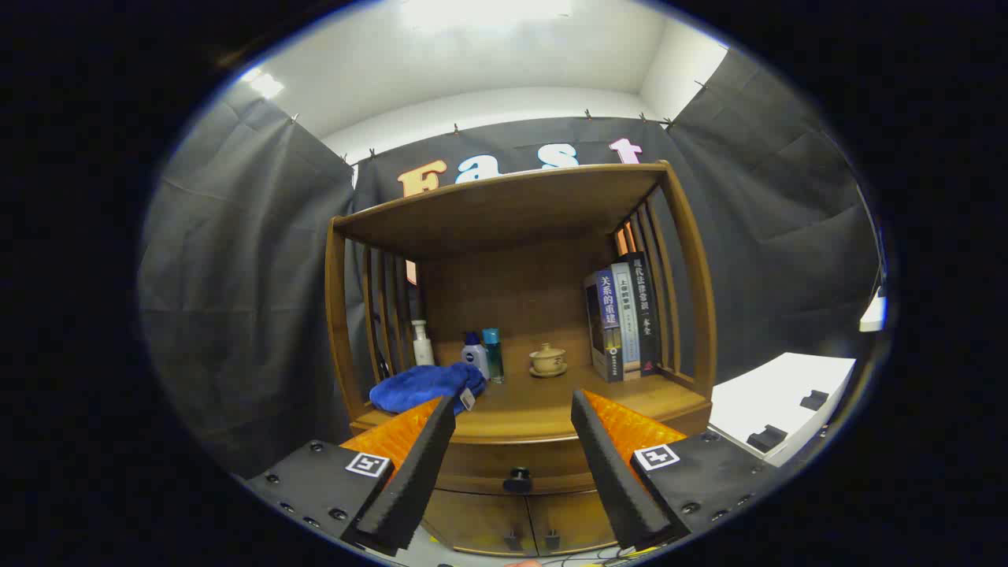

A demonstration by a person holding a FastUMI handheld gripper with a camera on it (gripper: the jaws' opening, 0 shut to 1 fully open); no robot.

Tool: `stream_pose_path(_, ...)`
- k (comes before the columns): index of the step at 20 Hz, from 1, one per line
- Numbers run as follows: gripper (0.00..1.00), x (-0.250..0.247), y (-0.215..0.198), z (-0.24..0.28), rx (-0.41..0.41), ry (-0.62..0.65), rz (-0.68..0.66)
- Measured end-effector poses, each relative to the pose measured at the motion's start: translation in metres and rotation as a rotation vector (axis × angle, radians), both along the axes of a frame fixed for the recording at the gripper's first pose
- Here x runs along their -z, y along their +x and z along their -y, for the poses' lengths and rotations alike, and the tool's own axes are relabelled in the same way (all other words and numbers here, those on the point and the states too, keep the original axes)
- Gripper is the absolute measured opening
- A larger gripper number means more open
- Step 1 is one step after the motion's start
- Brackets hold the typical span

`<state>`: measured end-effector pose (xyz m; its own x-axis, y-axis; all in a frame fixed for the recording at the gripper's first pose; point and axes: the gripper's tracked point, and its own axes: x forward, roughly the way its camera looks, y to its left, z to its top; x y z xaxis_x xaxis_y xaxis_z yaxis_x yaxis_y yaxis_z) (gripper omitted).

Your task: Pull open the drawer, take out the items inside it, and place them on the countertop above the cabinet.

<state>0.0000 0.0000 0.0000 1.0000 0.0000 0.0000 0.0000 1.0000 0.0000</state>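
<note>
A wooden cabinet stands straight ahead, with its countertop [543,409] under an upper shelf. Below the countertop is the drawer front [488,461], closed, with a dark round knob [518,477]. My gripper [513,409] is open, its fingers spread wide with nothing between them. The knob lies between and below the fingertips, some way beyond them. What is inside the drawer is hidden.
On the countertop lie a blue cloth [425,386] at the left, a white bottle [423,343], two small bottles [483,354], a small lidded cup on a saucer [546,360] and several upright books [624,315] at the right. Two lower doors [520,524] sit under the drawer. A white table [780,402] stands to the right.
</note>
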Motion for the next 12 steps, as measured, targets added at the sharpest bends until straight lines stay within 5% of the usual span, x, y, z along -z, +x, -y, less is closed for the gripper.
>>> stream_pose_path(12, 0.98, -0.022, -0.009, -0.005, 0.068, -0.048, 0.038)
